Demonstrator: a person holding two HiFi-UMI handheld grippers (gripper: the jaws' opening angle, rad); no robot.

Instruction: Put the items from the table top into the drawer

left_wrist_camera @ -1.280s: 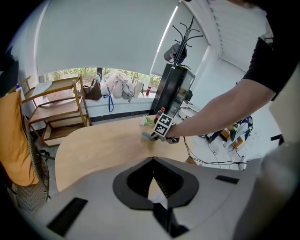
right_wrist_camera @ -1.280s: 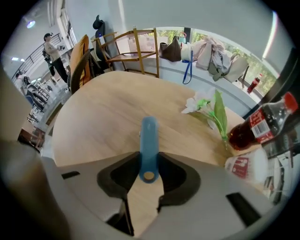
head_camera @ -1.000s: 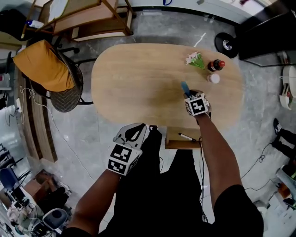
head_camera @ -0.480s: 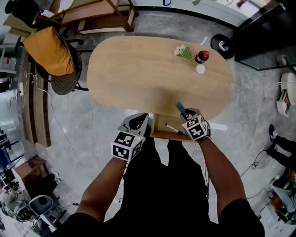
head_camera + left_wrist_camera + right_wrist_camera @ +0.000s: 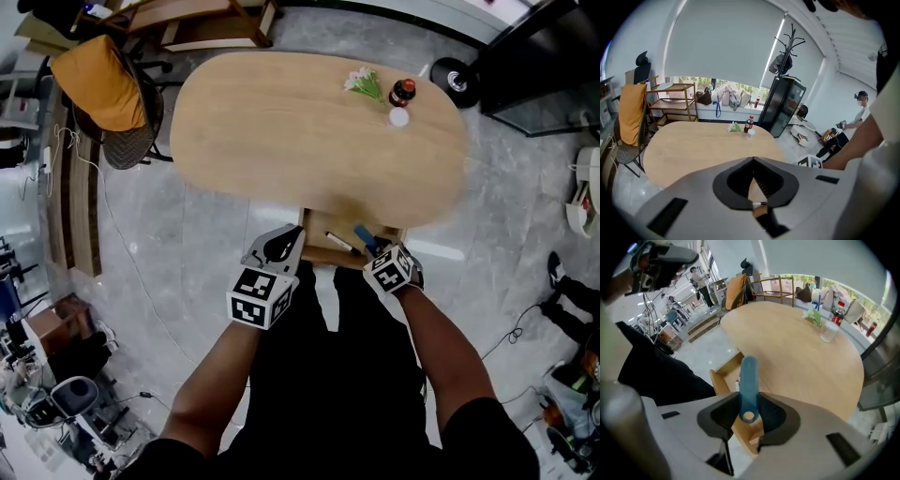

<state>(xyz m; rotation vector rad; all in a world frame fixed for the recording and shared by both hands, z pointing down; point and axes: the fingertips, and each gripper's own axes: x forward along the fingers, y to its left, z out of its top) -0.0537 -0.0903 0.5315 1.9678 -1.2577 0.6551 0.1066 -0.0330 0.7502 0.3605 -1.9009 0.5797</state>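
My right gripper (image 5: pixel 368 246) is shut on a flat blue item (image 5: pixel 364 236) with a hole at its end, which stands up between the jaws (image 5: pixel 749 380). It hangs over the open wooden drawer (image 5: pixel 307 236) under the table's near edge. A black-and-white marker (image 5: pixel 338 243) lies in the drawer. My left gripper (image 5: pixel 284 242) is shut and holds nothing, just left of the drawer. On the far side of the oval wooden table (image 5: pixel 281 141) stand a bunch of flowers (image 5: pixel 361 82), a dark bottle with a red cap (image 5: pixel 403 91) and a white cup (image 5: pixel 399 117).
A chair draped in orange cloth (image 5: pixel 98 80) stands at the table's left end, with a wooden shelf cart (image 5: pixel 178 23) behind it. A black cabinet (image 5: pixel 544 56) is at the far right. The holder's black-clad legs are below the drawer. Other people are seen in the distance (image 5: pixel 860 110).
Both grippers have drawn back from the table toward the body. The right one carried the blue item from over the table top to above the open drawer.
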